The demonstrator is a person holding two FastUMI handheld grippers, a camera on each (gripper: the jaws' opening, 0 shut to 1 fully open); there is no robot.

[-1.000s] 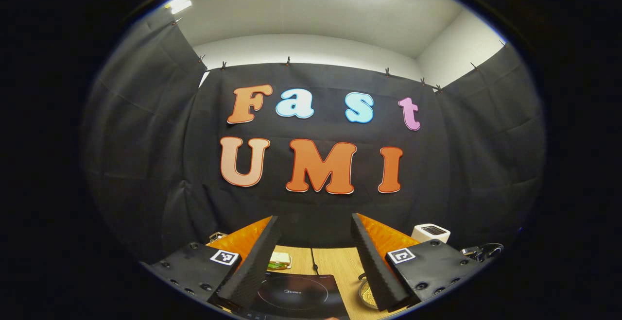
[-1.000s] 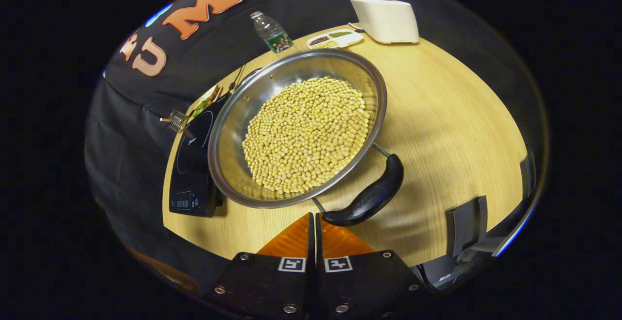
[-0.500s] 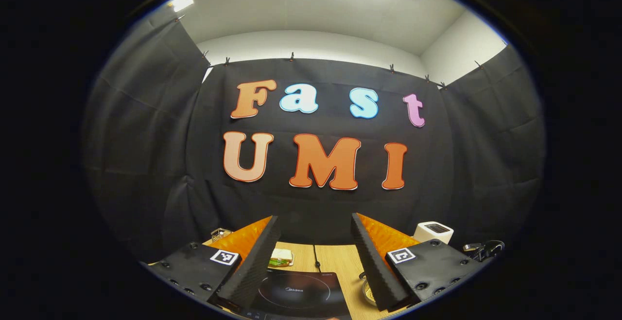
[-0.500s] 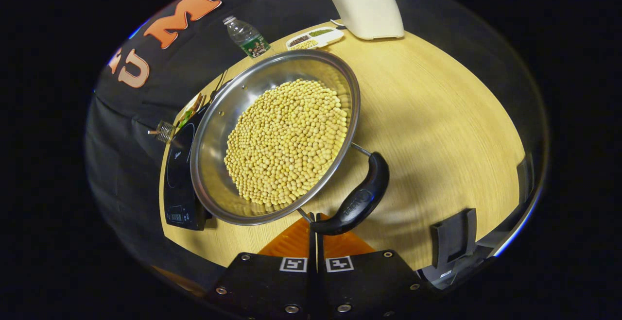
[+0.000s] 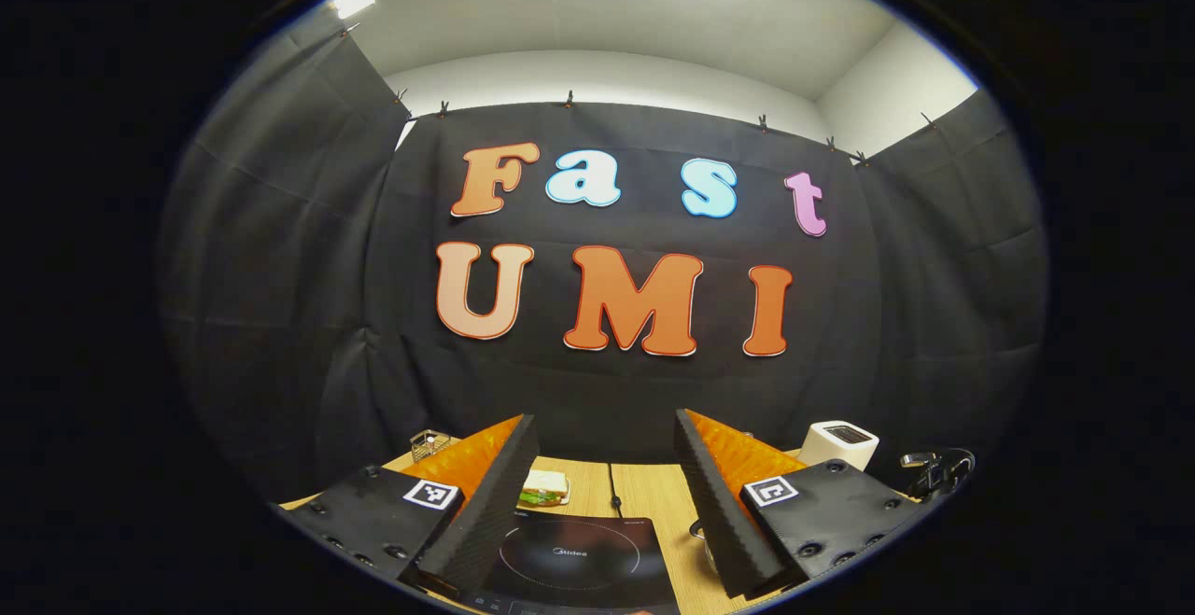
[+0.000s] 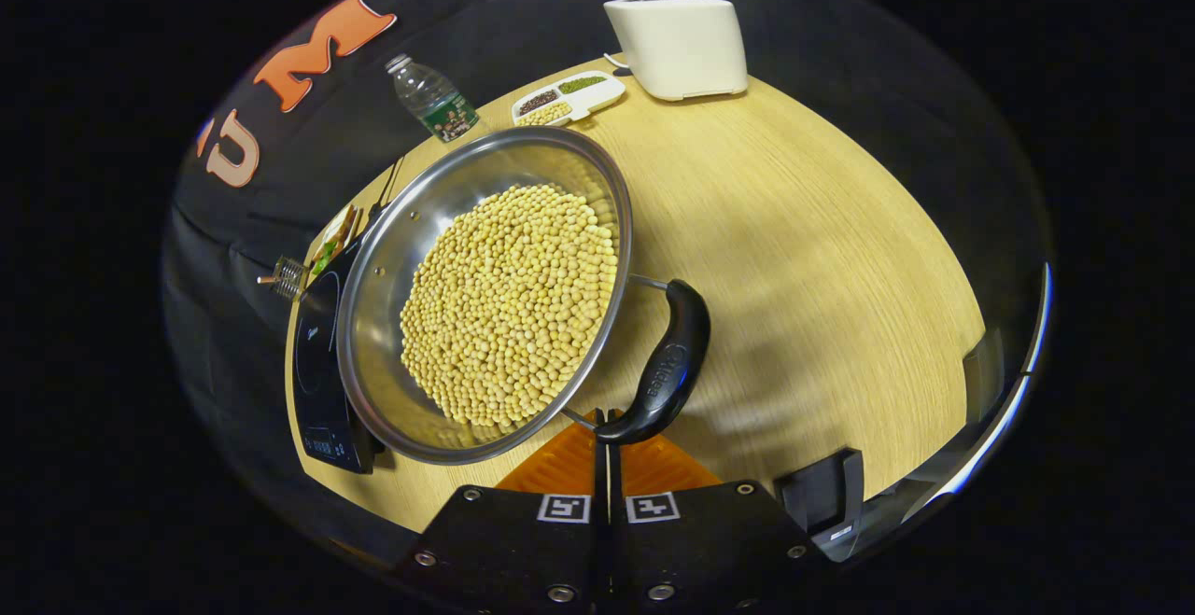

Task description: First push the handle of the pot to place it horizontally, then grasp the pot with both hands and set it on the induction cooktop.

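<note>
Wooden tabletop [image 6: 794, 251] under black booth cloth, with ceiling light above. Right gripper [image 6: 607, 428] clenched, fingers pressed together with nothing between them, tips touching the near end of the black handle [image 6: 665, 368]. Handle attached by wire arms to the steel pot [image 6: 485, 288], filled with yellow beans [image 6: 509, 302]; pot resting on the table, its far edge overlapping the induction cooktop [image 6: 317, 382]. Beyond: water bottle [image 6: 432, 100], divided snack tray [image 6: 568, 98], white toaster [image 6: 680, 44]. Left gripper [image 5: 607, 503] released, fingers spread wide, hovering above the induction cooktop [image 5: 579, 559], aimed at the wall; sandwich [image 5: 543, 486] just behind the cooktop, toaster [image 5: 838, 443] off to the right.

Step in hand, judging by the contact: pushing the handle round to lie horizontal. Not yet a grasp. Next, likely: finish the nudge, open the right fingers around the handle, bring the left one down to the opposite handle, hidden here, then lift level to avoid spilling beans.
</note>
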